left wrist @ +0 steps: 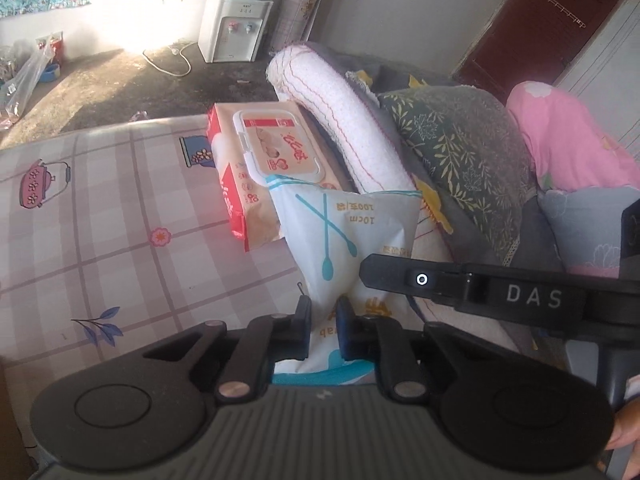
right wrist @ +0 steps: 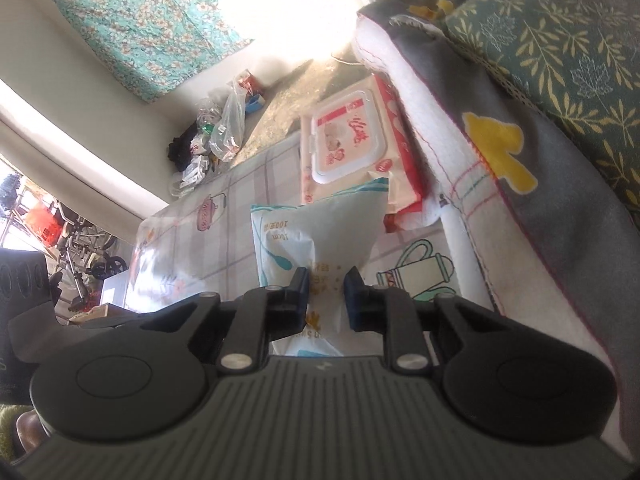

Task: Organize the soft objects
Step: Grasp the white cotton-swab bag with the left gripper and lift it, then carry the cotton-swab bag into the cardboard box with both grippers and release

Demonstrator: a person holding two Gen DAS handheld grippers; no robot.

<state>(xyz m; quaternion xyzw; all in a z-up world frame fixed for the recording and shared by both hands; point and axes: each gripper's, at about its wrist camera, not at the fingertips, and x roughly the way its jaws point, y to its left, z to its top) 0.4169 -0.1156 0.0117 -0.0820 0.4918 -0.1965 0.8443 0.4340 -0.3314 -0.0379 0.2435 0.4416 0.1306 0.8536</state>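
Note:
A white and blue bag of cotton swabs [left wrist: 344, 232] lies on the checked tablecloth [left wrist: 120, 216], its far end resting on a red and beige wet-wipes pack [left wrist: 256, 160]. My left gripper [left wrist: 325, 310] is shut on the bag's near end. My right gripper [right wrist: 327, 283] is shut on the same bag [right wrist: 316, 224] from another side; its black finger [left wrist: 412, 278] crosses the left wrist view. The wipes pack [right wrist: 352, 148] lies just beyond the bag. A rolled white towel [left wrist: 340, 120] lies beside the pack.
A grey cloth [right wrist: 540, 184], a green leaf-patterned cushion [left wrist: 460, 152] and a pink cushion [left wrist: 568, 140] pile up on the right. A water dispenser [left wrist: 236, 24] stands on the floor beyond the table. Plastic bags and clutter [right wrist: 216, 132] lie by the wall.

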